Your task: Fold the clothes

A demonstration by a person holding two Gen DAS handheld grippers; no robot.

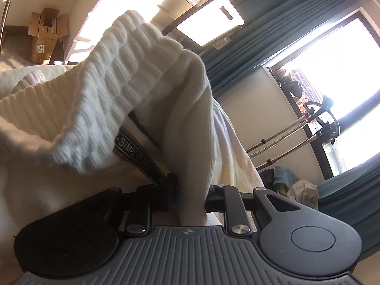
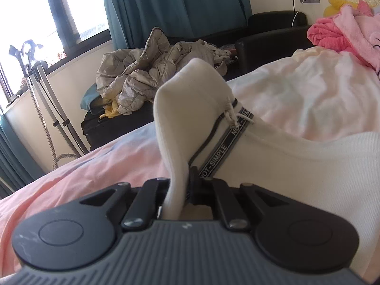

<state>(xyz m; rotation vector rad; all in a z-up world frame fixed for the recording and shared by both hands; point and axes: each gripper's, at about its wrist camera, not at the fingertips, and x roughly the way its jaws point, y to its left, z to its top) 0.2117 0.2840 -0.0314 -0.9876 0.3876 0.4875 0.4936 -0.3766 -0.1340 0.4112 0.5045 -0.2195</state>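
A white knit garment [image 1: 95, 95] with a ribbed cuff fills the left wrist view. It rises in a thick fold from between the jaws of my left gripper [image 1: 192, 197], which press on both sides of it. A grey band printed NOT-SIMPLE [image 1: 133, 152] runs under the cuff. In the right wrist view the same white garment [image 2: 285, 166] lies on a pink bed sheet [image 2: 83, 171]. My right gripper [image 2: 182, 190] pinches a narrow upright fold of it beside the band [image 2: 223, 152]. The fingertips of both grippers are hidden in cloth.
A crumpled grey jacket [image 2: 147, 71] lies on a dark seat beyond the bed, next to a black armchair [image 2: 273, 35]. Pink clothes [image 2: 344, 28] are heaped at the far right. A steamer stand [image 2: 42, 95] stands by the window. A cardboard box [image 1: 45, 35] sits on the floor.
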